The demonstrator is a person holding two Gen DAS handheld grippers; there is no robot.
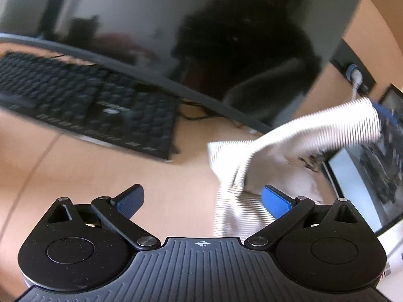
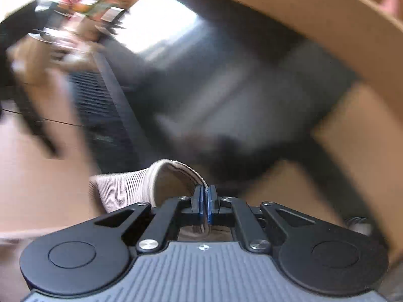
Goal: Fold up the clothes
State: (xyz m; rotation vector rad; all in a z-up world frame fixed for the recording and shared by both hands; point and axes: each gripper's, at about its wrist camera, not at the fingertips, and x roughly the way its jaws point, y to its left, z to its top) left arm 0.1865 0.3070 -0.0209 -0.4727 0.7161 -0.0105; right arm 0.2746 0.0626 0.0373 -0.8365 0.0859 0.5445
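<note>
Pale wooden desk (image 1: 75, 171) carries a black keyboard (image 1: 83, 100) below a dark monitor (image 1: 176, 25). Lifted above it hangs a white ribbed striped garment (image 1: 314, 128), its hem pinched in the right gripper (image 2: 207, 198); the left gripper (image 1: 201, 198) gapes wide, empty.

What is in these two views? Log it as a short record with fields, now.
garment: white ribbed sock, lifted off the desk
left gripper: open, fingers spread, sock beside its right finger
right gripper: shut on the sock's cuff
behind: keyboard, dark monitor
image quality: right wrist view heavily blurred
</note>
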